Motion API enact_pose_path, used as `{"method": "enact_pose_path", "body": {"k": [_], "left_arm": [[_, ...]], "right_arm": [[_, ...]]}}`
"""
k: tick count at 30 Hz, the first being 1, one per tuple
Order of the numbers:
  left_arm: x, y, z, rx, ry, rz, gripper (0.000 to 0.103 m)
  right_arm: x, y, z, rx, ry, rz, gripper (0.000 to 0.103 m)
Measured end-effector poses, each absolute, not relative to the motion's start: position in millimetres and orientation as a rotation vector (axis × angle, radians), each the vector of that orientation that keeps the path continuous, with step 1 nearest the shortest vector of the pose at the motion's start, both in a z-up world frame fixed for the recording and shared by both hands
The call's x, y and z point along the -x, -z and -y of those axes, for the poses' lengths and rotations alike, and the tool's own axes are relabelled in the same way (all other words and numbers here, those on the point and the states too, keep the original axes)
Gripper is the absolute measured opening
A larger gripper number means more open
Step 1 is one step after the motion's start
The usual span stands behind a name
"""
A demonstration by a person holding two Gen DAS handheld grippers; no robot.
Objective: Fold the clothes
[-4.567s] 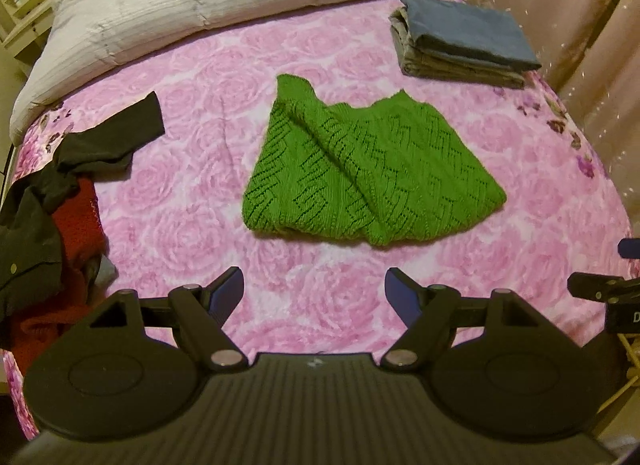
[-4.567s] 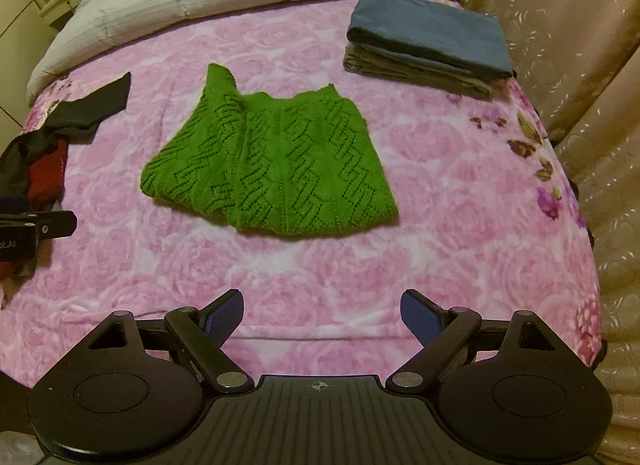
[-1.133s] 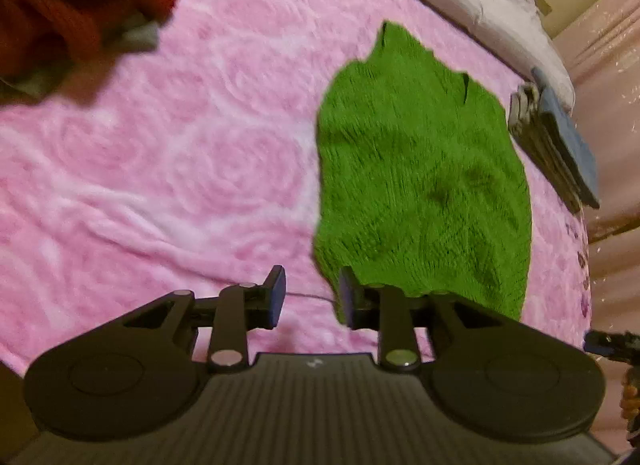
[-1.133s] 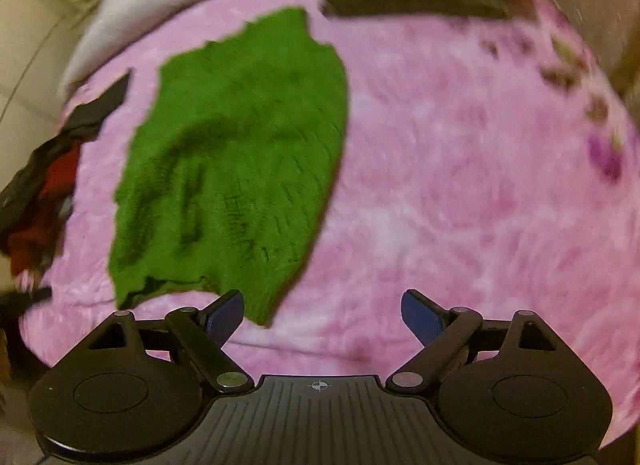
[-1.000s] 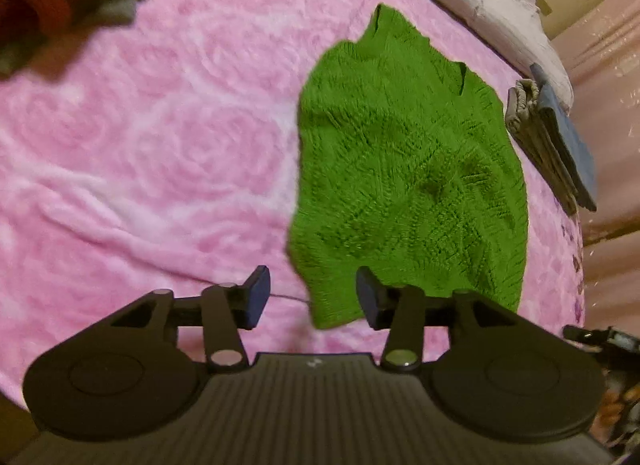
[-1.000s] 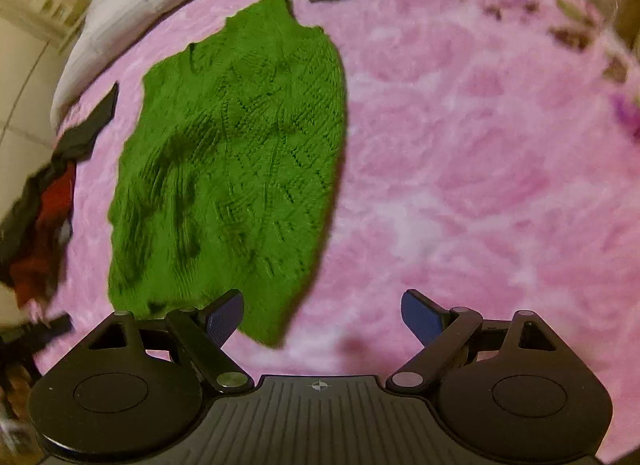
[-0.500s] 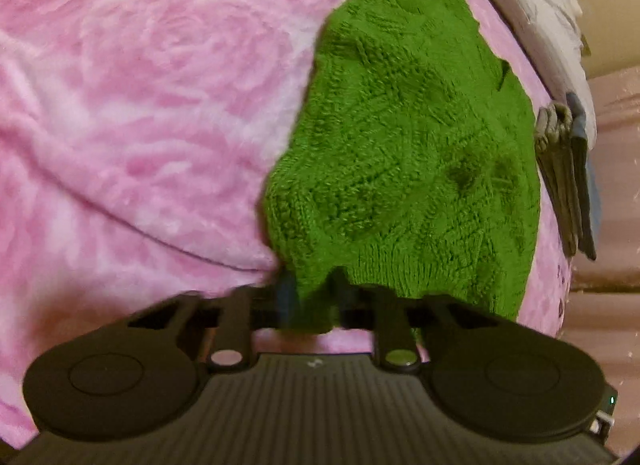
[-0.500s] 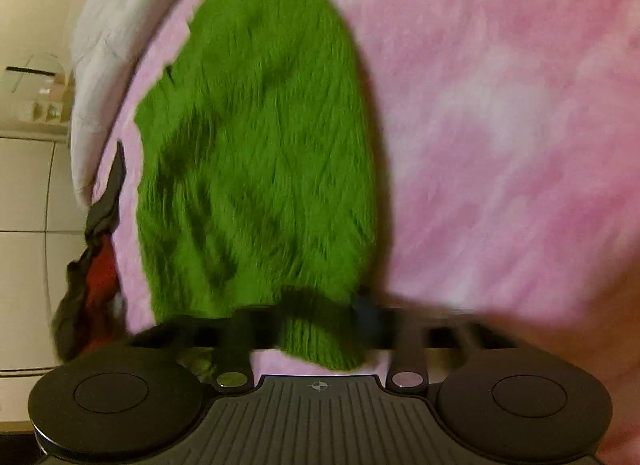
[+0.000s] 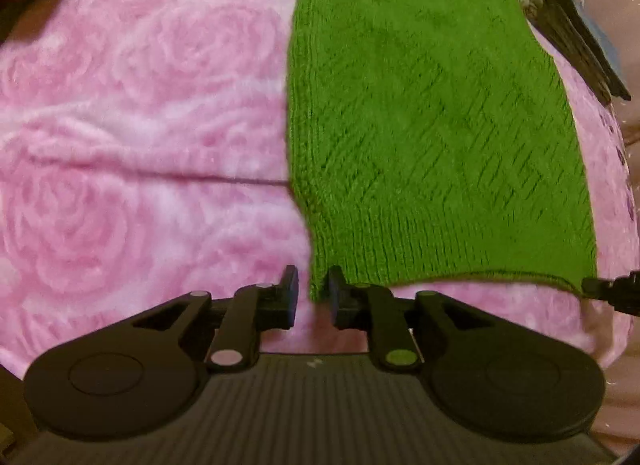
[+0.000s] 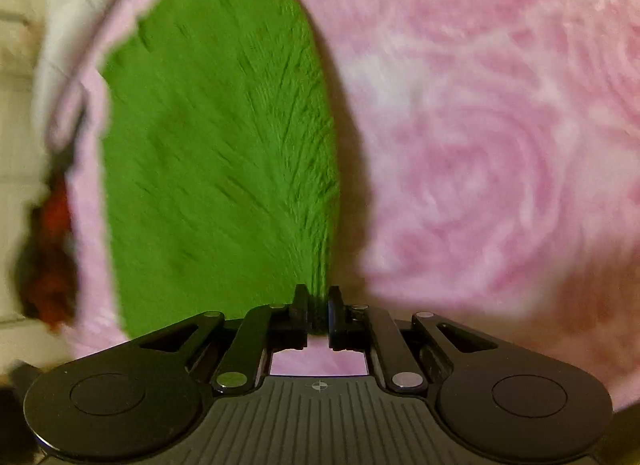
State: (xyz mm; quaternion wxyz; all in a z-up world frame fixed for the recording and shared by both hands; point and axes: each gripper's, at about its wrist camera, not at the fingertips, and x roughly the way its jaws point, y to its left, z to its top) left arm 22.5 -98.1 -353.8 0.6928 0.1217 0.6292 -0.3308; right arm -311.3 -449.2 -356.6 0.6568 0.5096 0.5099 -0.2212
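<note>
A green knitted sweater lies spread on the pink rose-patterned bedspread. My left gripper sits at the sweater's near left hem corner, its jaws a narrow gap apart with the corner at that gap. My right gripper is shut on the sweater's near right hem corner, and the knit is pulled taut toward it. The right gripper's tip shows at the right edge of the left wrist view, at the hem's other corner.
A stack of folded clothes lies beyond the sweater at the far right. A heap of red and dark clothes lies at the bed's left side. A grey quilt lies at the head of the bed.
Both grippers have come down to the sweater's near hem. The right gripper has shut on its corner and pulled the knit taut. The left jaws, pinched on the corner a moment ago, now stand slightly apart.
</note>
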Motion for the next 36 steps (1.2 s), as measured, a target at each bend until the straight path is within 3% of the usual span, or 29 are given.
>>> {"method": "enact_pose_path", "body": {"k": [1,2,3,8,15,20,36], "left_arm": [[-27,349,96,-0.235,0.729,-1.399,0.02],[-31,345,95,-0.199,0.718,-1.391,0.025],[-38,341,93,-0.169,0.706,-1.377,0.03],[-64,351,106,-0.198,0.638,-1.357,0.031],[-47,345,166,-0.507,0.613,-1.25,0.031],[-32,337,200,-0.617,0.639,-1.201,0.032],[-34,336,231,-0.609,0.677,-1.202,0.032]], "right_arm": [[308,354,448,-1.113,0.521,-1.168,0.026],[305,348,448,-1.07,0.544,-1.167,0.053],[304,342,449,-1.019,0.57,-1.149,0.072],[282,332,453,-0.839,0.626,-1.075,0.072],[229,339,431,-0.583,0.71,-1.284,0.072],[204,329,419,-0.541,0.687,-1.293,0.072],[149,328,407,-0.479,0.623,-1.254,0.072]]}}
